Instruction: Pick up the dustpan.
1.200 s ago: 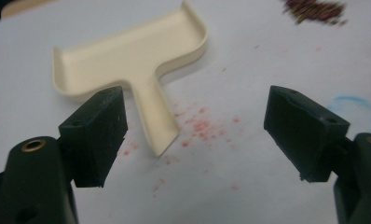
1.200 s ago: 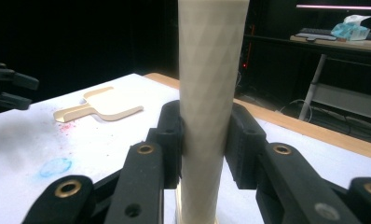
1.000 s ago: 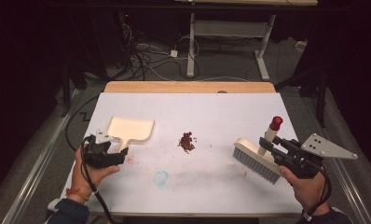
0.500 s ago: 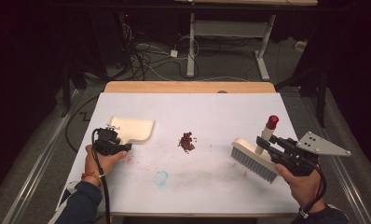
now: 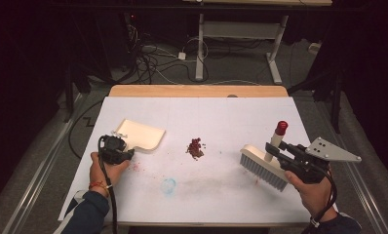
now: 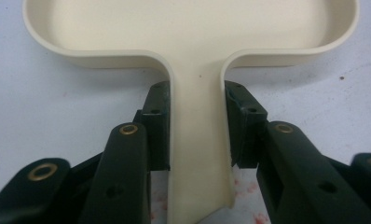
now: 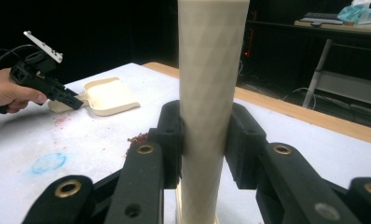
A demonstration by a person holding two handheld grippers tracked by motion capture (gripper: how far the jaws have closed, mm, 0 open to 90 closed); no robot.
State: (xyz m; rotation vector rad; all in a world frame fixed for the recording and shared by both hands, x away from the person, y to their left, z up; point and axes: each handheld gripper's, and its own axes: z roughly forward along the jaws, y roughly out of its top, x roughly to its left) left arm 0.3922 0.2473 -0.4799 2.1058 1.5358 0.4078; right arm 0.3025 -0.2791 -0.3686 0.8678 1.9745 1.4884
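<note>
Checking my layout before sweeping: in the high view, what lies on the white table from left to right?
Left gripper → cream plastic dustpan → pile of dark red crumbs → cream brush with grey bristles → right gripper.

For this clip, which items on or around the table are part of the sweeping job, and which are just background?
In the job:
- dustpan, handle in the left claw
- brush, handle in the right claw
- red crumbs mid-table

Lying about:
- blue smudge on the table cover
- cables on the floor behind
- desk frame at the back
</note>
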